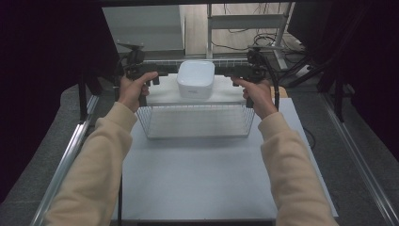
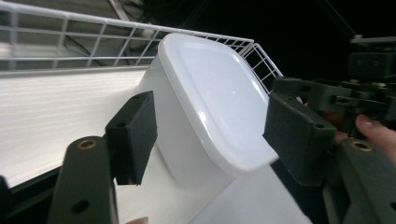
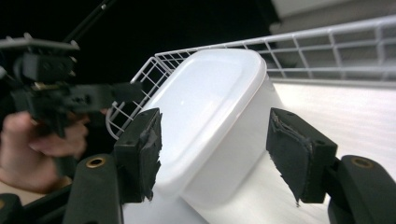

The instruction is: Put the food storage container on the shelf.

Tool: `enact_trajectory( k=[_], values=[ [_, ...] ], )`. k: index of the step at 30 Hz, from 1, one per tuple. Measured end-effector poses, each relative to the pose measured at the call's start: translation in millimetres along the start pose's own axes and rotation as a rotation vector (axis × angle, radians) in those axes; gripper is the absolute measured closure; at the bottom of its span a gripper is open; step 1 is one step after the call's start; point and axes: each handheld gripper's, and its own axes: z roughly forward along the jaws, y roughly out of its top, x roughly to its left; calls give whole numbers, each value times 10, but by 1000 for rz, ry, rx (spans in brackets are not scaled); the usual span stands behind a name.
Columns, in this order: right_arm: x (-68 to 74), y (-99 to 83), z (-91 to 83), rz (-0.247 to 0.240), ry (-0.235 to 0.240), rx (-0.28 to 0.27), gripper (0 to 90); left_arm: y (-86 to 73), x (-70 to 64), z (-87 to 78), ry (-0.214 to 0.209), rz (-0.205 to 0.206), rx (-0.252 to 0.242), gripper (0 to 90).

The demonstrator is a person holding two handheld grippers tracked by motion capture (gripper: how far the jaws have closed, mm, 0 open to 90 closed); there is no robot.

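Observation:
A white square tub with a lid (image 1: 195, 77) stands at the back of a white wire basket (image 1: 195, 121). My left gripper (image 1: 162, 75) is at the tub's left side and my right gripper (image 1: 228, 76) at its right side, both level with it. In the left gripper view the tub (image 2: 210, 102) lies between the open jaws of the left gripper (image 2: 215, 140), near both pads. The right gripper view shows the tub (image 3: 210, 107) between the wide-open jaws of the right gripper (image 3: 219, 154). I cannot tell whether any pad touches it.
The basket sits on a white mat (image 1: 197, 174) over a grey table. Its wire wall (image 2: 93, 32) rises behind the tub and shows as the wire wall (image 3: 327, 46) in the right gripper view. Metal rails (image 1: 66, 155) run along both table sides. Dark curtains flank the area.

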Motion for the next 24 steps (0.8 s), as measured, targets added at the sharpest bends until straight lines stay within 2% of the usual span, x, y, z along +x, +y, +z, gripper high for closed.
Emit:
enact_trajectory(
  k=[1, 2, 6, 8, 11, 15, 17, 21, 24],
  values=[
    [32, -36, -63, -41, -6, -8, 318, -28, -29, -49, 3, 12, -7, 329],
    [60, -63, -108, -62, -12, -7, 316, -53, -52, -89, 6, 23, -12, 320],
    [160, -190, -264, -140, -16, -16, 303, -241, -192, -276, 45, 118, -11, 302],
    [214, -300, -354, -182, -21, -9, 295, -342, -230, -345, 58, 146, -9, 295],
    [252, -483, -475, -230, -35, 1, 282, -568, -278, -456, 83, 194, -8, 290],
    [275, -850, -629, -299, -102, 14, 248, -945, -284, -594, 95, 244, -12, 290],
    [258, -1018, -678, -312, -105, 15, 242, -1111, -268, -648, 108, 258, -14, 292],
    [195, -1378, -791, -324, -98, 20, 233, -1541, -186, -693, 144, 277, 22, 286],
    [113, -1649, -891, -335, -106, 15, 228, -1826, -97, -672, 153, 259, 48, 284]
  ],
)
